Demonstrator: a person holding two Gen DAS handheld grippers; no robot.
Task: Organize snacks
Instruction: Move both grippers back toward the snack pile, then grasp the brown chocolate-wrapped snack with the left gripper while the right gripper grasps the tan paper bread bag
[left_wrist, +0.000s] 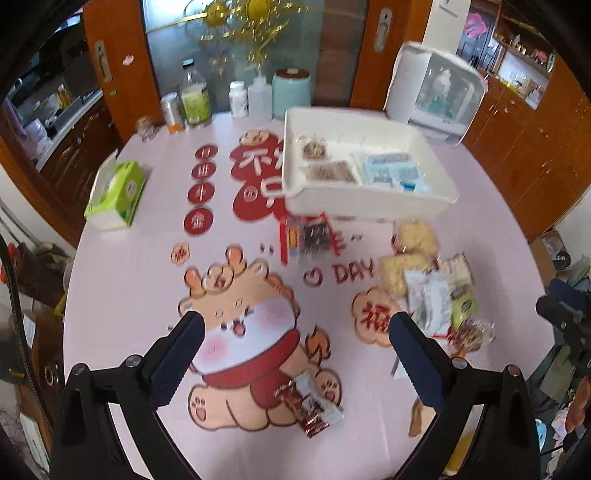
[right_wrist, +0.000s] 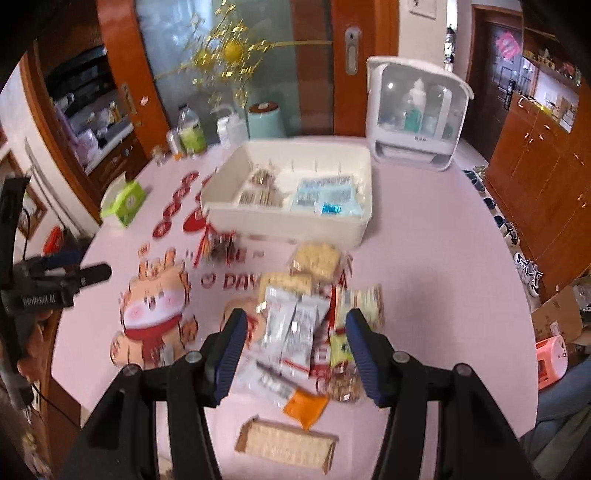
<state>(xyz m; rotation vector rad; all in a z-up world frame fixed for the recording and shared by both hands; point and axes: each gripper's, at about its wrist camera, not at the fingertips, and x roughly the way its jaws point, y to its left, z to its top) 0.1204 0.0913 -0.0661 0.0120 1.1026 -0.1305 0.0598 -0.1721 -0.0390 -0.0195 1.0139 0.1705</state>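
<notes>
A white divided tray (left_wrist: 369, 205) (right_wrist: 284, 227) stands mid-table with brown snacks on its left and blue packets (left_wrist: 393, 171) (right_wrist: 327, 194) on its right. A pile of wrapped snacks (left_wrist: 432, 291) (right_wrist: 306, 321) lies in front of it. A brown-and-white snack bar (left_wrist: 310, 404) lies alone near my left gripper (left_wrist: 295, 332), which is open and empty above the table. My right gripper (right_wrist: 295, 328) is open and empty, over the pile. A dark packet (left_wrist: 310, 236) (right_wrist: 219, 247) lies by the tray's front. A cracker pack (right_wrist: 288, 446) and an orange packet (right_wrist: 306, 406) lie nearest.
A green tissue box (left_wrist: 116, 194) (right_wrist: 125, 203) sits at the left. Bottles and jars (left_wrist: 195, 99) (right_wrist: 192, 133) line the far edge. A white sterilizer (left_wrist: 437, 92) (right_wrist: 417, 118) stands at the back right. Wooden cabinets surround the round table.
</notes>
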